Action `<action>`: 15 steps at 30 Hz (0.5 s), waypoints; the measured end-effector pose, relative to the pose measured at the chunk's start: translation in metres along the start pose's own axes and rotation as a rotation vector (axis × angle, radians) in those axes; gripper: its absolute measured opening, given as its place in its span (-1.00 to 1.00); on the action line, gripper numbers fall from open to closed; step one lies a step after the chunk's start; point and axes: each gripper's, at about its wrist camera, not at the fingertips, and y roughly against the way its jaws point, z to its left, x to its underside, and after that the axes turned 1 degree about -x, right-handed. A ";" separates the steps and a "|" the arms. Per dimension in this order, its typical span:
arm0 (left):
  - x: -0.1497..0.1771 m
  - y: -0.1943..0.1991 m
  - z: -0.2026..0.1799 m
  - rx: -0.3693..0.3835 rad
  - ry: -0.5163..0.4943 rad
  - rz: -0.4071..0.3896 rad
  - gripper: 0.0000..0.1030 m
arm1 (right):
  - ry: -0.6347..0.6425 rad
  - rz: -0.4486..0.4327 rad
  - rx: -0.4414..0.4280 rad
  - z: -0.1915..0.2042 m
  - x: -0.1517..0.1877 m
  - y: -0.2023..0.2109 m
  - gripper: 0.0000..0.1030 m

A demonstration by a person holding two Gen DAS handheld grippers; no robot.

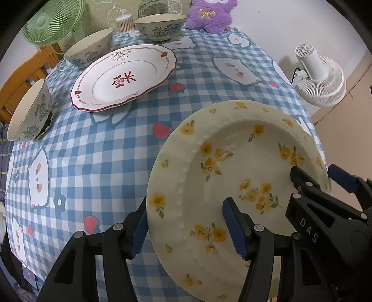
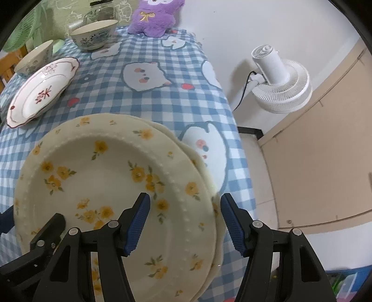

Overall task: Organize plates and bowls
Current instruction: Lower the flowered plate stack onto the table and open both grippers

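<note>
Plates and bowls sit on a blue-and-white checked tablecloth printed with strawberries and white animals. Nearest, at about five o'clock in the left wrist view, a cream plate with yellow flowers lies on top of a second cream plate whose edge shows only at its three o'clock side in the right wrist view. The left gripper straddles the flowered plate's rim at seven o'clock, jaws apart, one pad outside and one over the plate's well, neither clearly pressing. The right gripper straddles the opposite rim the same way, its pads likewise spread on either side of the edge. Toward eleven o'clock lies a white plate with red scalloped trim. Three patterned bowls ring it from nine to twelve o'clock. A purple plush toy sits at the far edge, a green fan at eleven, a white fan off the table at two.
</note>
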 end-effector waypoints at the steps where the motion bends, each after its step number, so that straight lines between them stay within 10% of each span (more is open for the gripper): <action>1: 0.000 0.000 -0.001 -0.004 -0.009 0.001 0.25 | -0.008 -0.003 -0.010 -0.003 -0.001 -0.001 0.29; 15: -0.005 -0.007 -0.022 -0.042 -0.020 0.014 0.57 | -0.050 -0.016 -0.049 -0.023 -0.012 -0.003 0.28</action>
